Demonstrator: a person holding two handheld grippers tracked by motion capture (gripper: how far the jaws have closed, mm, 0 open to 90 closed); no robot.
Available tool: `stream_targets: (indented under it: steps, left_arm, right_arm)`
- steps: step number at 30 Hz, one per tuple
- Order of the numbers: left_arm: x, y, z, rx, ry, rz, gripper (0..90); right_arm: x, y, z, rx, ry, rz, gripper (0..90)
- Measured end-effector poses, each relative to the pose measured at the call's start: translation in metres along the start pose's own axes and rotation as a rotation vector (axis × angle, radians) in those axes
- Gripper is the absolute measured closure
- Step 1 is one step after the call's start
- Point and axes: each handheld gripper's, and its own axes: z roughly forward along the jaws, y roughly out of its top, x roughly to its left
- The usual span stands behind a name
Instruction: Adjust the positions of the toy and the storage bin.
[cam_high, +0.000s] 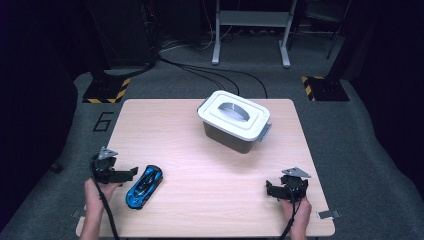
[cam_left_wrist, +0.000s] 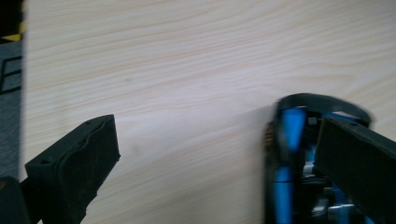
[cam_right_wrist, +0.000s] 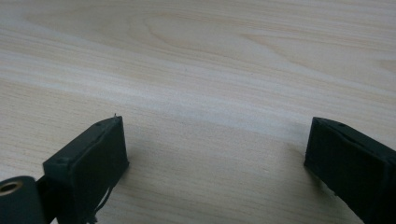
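Nearest the lens, at the bottom edge of the high view, my left tool (cam_high: 131, 173) sits low over the worktop (cam_high: 210, 150) with its jaws spread wide and nothing clamped between them. Just to the right of it lies the blue toy car (cam_high: 144, 186), resting on the wood. In the left gripper view the car (cam_left_wrist: 292, 163) lies against the outside of one jaw rather than in the gap, so the tool is released and beside it. Its long axis runs on a slant, one end toward me and the other toward the lidded white box (cam_high: 235, 120) farther up the worktop. My left hand is by far the nearer one. My right tool (cam_high: 270, 189) rests well away from the car, near the front right corner, jaws also wide over bare wood. The car is glossy blue with black roof and trim, low and sleek, its far end rounded.
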Motion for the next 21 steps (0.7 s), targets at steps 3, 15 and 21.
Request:
stream_targets:
  steps: [3, 15, 21]
  left_arm:
    - [0.024, -0.013, 0.008, 0.028, 0.027, -0.009, 0.6]
    - [0.042, -0.036, 0.039, 0.072, 0.019, 0.014, 0.6]
    - [0.046, -0.037, 0.043, 0.026, 0.014, 0.007, 0.5]
  right_arm:
    - [0.000, 0.000, 0.000, -0.001, 0.008, 0.002, 4.7]
    - [0.000, 0.000, 0.000, -0.001, 0.021, -0.006, 4.6]
    - [-0.002, 0.001, 0.000, 0.001, 0.039, -0.005, 3.7]
